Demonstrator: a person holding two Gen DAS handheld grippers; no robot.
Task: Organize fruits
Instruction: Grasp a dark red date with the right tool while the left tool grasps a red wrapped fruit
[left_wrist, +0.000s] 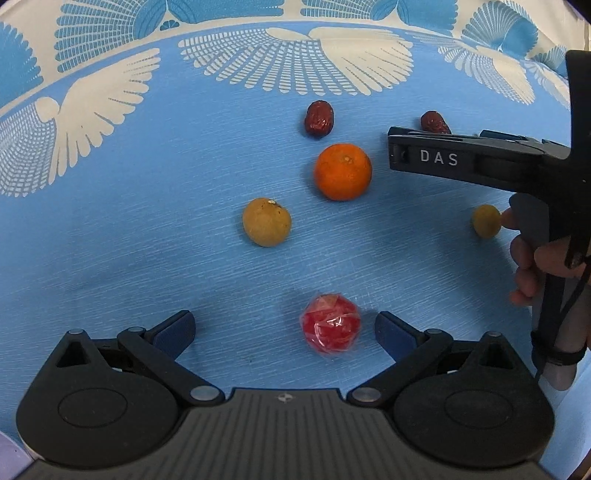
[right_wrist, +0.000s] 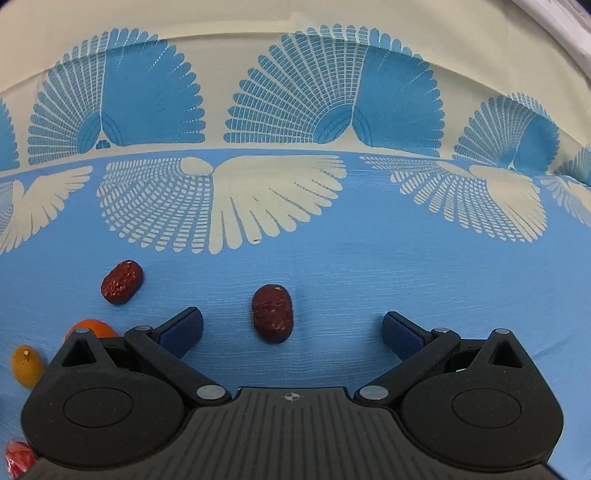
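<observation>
Two hand-held grippers agape: left (left_wrist: 284, 330) w/ wrapped red fruit (left_wrist: 330, 324), right (right_wrist: 291, 330) w/ date (right_wrist: 273, 313) between fingers

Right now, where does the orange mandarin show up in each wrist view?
Left wrist view: the mandarin sits just right of centre on the blue cloth, in front of a red date.
Right wrist view: only its top peeks out at lower left, behind the right gripper's left linkage.
Shared landmark: the yellow-brown round fruit nearer the camera and to the mandarin's left.
</observation>
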